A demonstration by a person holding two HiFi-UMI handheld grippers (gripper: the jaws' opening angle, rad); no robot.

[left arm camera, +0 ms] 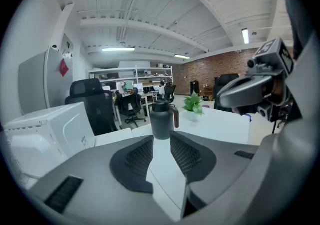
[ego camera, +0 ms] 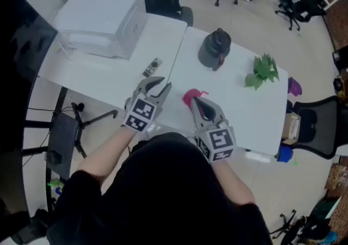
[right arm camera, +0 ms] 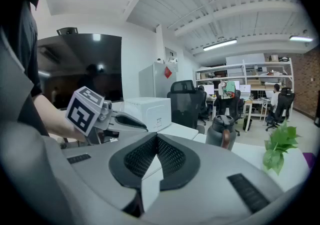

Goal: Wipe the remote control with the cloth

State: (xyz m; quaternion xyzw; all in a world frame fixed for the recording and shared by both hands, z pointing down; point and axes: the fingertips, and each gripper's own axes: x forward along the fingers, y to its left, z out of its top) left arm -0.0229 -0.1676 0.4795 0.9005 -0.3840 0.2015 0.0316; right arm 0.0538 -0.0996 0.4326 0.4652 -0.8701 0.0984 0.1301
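The grey remote control lies on the white table, just beyond my left gripper. That gripper hovers above the table with its jaws a little apart and nothing between them. A pink cloth lies crumpled near the table's front edge. The tip of my right gripper is right at the cloth's near side. Its jaws are shut tip to tip with nothing between them. Neither gripper view shows the remote or the cloth.
A dark kettle stands mid-table, a green plant to its right, and a big white box at the back left. A purple object sits at the right edge. Office chairs ring the table.
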